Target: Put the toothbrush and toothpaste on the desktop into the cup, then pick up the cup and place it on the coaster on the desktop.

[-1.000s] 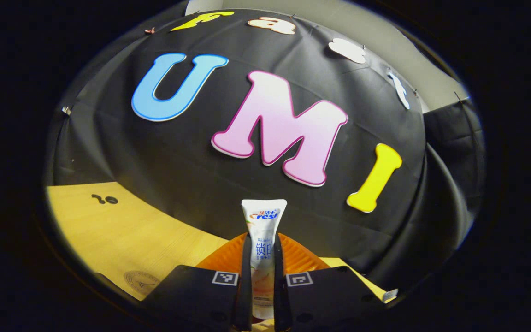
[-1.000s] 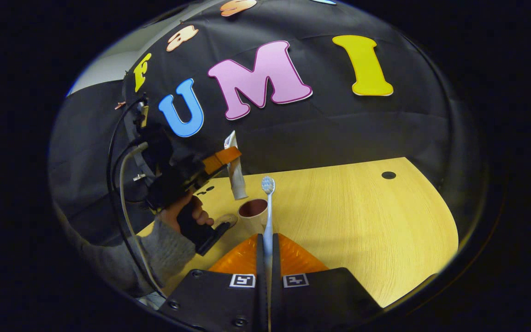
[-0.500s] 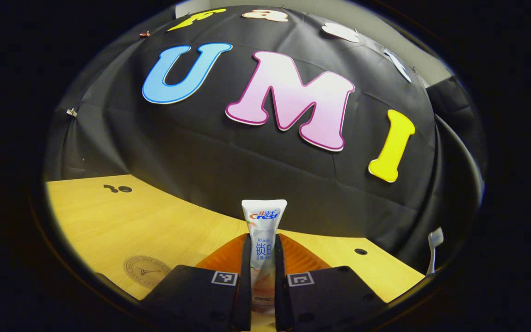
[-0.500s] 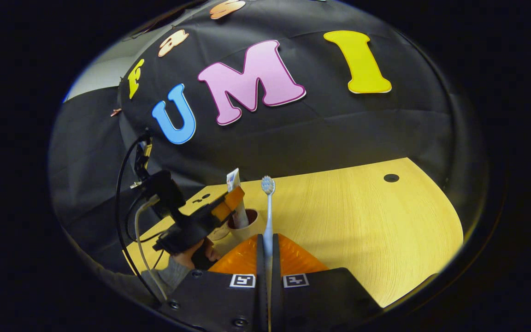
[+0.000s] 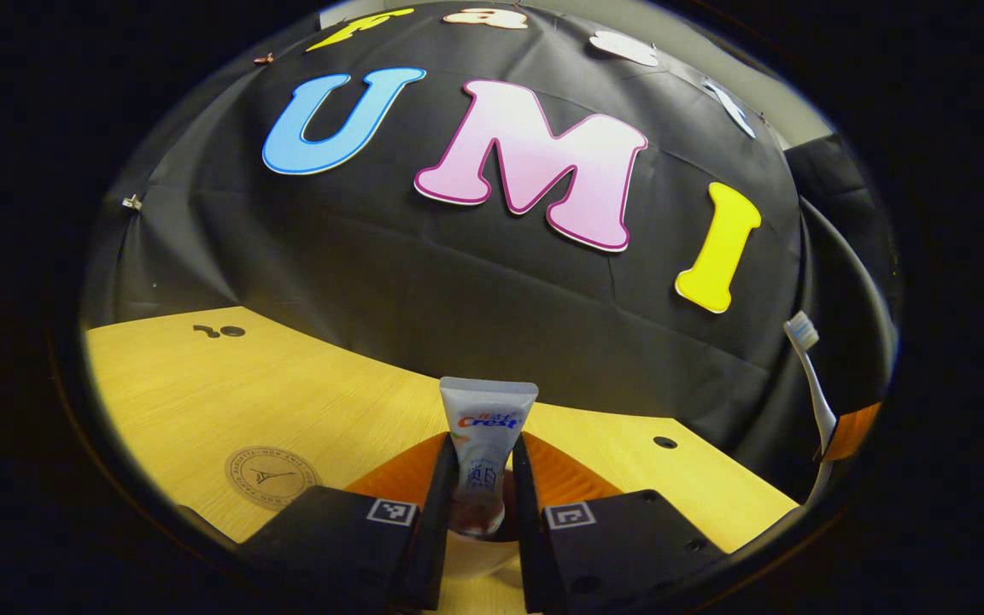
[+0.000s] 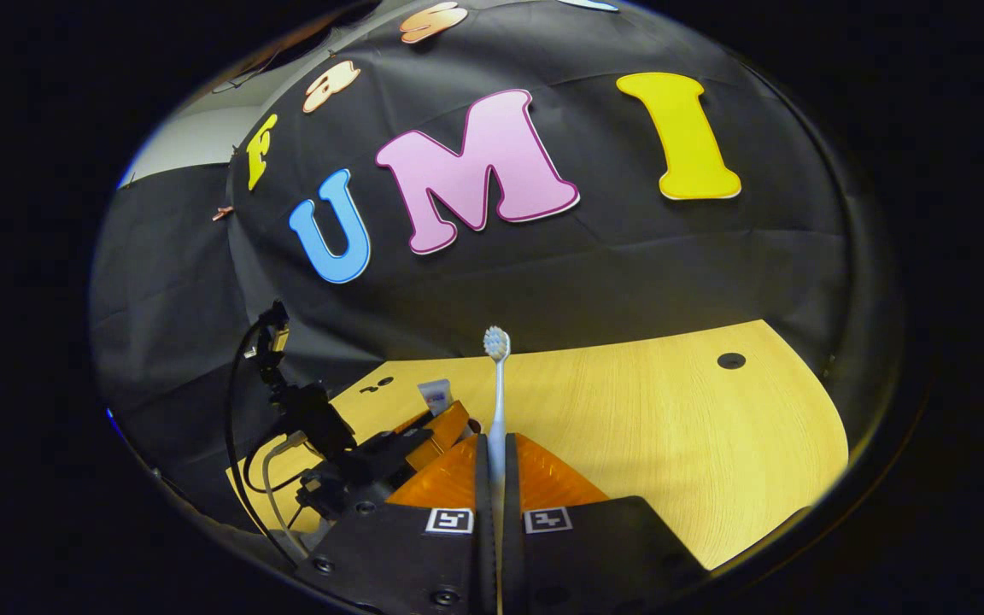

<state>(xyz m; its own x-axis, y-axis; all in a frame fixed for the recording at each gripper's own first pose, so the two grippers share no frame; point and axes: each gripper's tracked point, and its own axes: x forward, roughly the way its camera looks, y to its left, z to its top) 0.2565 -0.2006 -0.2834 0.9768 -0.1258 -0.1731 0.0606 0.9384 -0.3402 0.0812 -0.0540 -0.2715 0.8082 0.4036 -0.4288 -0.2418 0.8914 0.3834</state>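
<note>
Toothpaste (image 5: 486, 444) in cup (image 5: 485, 547) — right tool (image 6: 497, 478) grips toothbrush (image 6: 497, 401)

Each gripper has a black body at the bottom of the frame, bearing two small square black-and-white markers and round screws. In the right gripper view, the left gripper (image 6: 424, 431) at lower left trails black and grey cables (image 6: 263, 478).

White toothpaste tube (image 5: 487, 442) stands upright inside the cup (image 5: 485, 553); white toothbrush (image 6: 497, 401) upright, bristles up; round coaster (image 5: 272, 477) lies flat.
</note>
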